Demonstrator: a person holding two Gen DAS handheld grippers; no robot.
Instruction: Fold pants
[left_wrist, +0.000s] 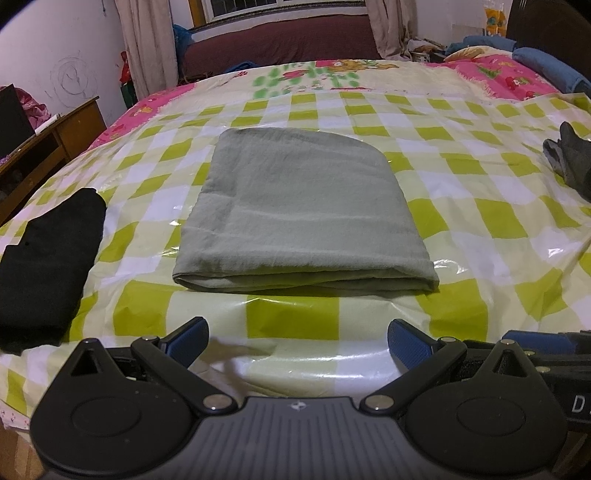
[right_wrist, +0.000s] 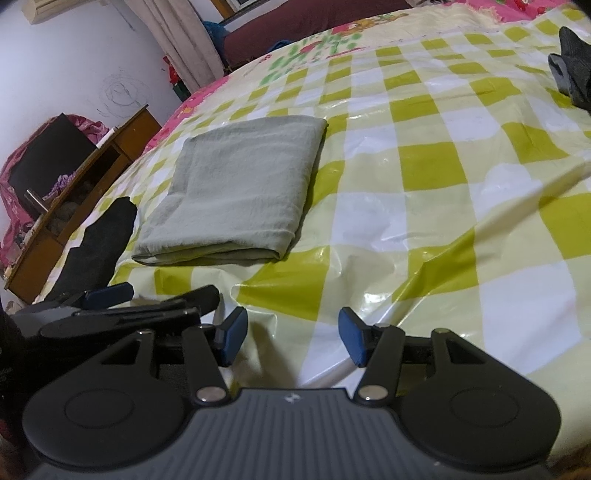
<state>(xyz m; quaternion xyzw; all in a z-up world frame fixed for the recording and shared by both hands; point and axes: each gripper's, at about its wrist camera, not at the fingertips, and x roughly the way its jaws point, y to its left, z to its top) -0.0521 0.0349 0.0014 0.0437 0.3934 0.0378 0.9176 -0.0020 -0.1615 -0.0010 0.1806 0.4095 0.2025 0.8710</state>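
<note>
The pale green pants (left_wrist: 295, 206) lie folded into a flat rectangle on the green-and-white checked plastic sheet (left_wrist: 480, 221) covering the bed. They also show in the right wrist view (right_wrist: 236, 188), ahead and to the left. My left gripper (left_wrist: 297, 341) is open and empty, just short of the near fold. My right gripper (right_wrist: 291, 336) is open and empty, to the right of the pants. The left gripper (right_wrist: 110, 295) shows at the left of the right wrist view.
A black garment (left_wrist: 48, 266) lies left of the pants. A dark grey garment (left_wrist: 572, 158) lies at the far right. A wooden desk (left_wrist: 55, 140) stands left of the bed. Blue pillows (left_wrist: 546, 70) and bedding lie at the back right.
</note>
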